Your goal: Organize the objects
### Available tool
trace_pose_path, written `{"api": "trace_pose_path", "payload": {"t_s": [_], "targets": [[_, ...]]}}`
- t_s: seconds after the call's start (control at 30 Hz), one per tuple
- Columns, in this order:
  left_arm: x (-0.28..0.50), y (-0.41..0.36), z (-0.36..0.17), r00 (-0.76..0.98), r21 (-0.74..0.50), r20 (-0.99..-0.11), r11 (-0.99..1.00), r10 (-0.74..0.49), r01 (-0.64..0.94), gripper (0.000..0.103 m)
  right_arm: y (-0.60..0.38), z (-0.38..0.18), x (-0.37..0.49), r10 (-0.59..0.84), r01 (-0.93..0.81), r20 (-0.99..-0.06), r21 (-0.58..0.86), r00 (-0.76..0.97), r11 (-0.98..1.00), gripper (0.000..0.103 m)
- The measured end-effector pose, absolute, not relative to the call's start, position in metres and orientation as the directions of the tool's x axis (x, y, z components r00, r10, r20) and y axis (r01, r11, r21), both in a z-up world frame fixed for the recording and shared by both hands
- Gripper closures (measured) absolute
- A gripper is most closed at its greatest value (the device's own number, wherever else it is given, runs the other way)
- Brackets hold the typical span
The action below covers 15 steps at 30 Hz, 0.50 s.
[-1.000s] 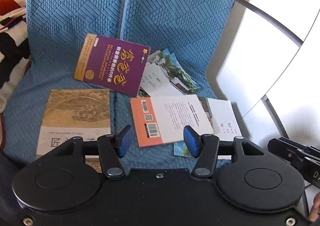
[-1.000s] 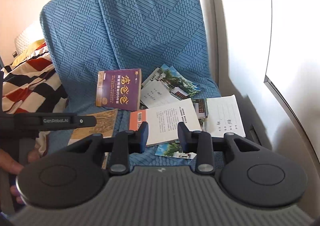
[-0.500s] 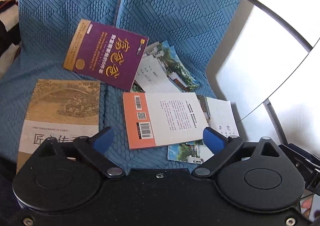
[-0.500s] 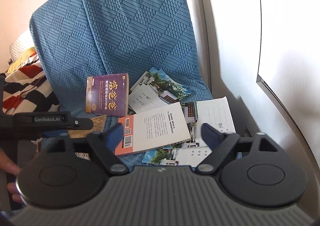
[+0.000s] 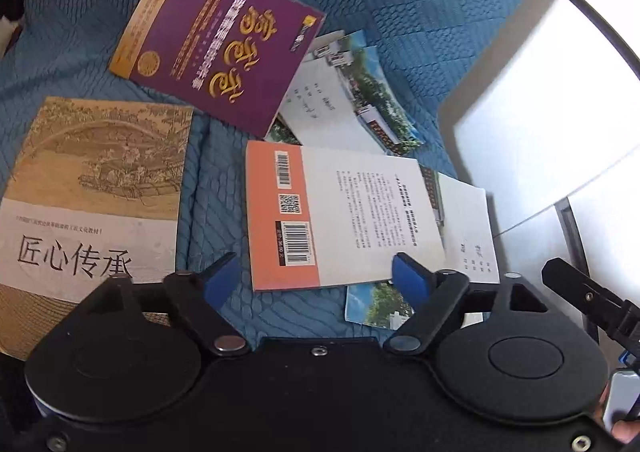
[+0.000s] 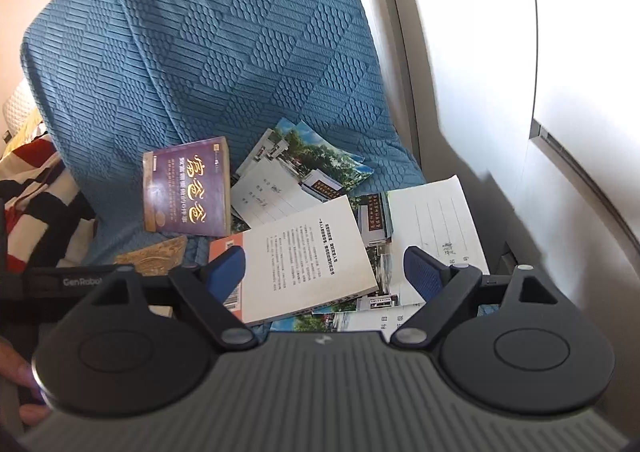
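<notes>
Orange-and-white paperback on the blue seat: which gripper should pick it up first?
Probably the left gripper. The orange-and-white paperback lies with its near edge just ahead between the closing jaws, nothing held. The right gripper is open and also faces it, but its jaws span loose white sheets too.

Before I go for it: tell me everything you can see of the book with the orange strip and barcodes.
The orange-and-white book is a thin paperback lying flat and closed, back cover up, on the blue quilted sofa cover. An orange band along its spine side carries two barcodes and a QR code; the white part holds small printed text. It sits slightly askew on top of photo booklets and a white sheet. Neither claw touches it; it lies apart from the purple book.
</notes>
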State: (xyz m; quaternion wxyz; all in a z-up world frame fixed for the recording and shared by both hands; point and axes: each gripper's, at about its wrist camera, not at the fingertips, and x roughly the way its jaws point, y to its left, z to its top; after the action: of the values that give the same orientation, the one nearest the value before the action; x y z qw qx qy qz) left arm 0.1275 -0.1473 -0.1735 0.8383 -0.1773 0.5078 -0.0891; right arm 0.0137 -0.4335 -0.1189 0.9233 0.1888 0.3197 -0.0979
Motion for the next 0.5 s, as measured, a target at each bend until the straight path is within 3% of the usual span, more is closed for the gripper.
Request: {"api": "trace_pose_path", "payload": {"t_s": [0.13,0.43,0.5], "targets": [[0.142,-0.140,-0.188,0.460,-0.408,-0.822,0.910,-0.335,-0.066,0.038,-0.446,-0.136,0.036,-0.039,0.326,-0.651,0.327,0.758,0.887,0.015],[0.157,-0.154,-0.225,0.411,-0.387,-0.850,0.920,-0.331,-0.060,0.078,-0.476,-0.195,0.083,0.069,0.349,-0.729,0.405,0.681,0.845,0.016],[0.158,-0.156,-0.230,0.418,-0.365,-0.853,0.930,-0.311,-0.052,0.080,-0.483,-0.206,0.080,0.083,0.371,-0.737,0.430,0.670,0.823,0.016]]}}
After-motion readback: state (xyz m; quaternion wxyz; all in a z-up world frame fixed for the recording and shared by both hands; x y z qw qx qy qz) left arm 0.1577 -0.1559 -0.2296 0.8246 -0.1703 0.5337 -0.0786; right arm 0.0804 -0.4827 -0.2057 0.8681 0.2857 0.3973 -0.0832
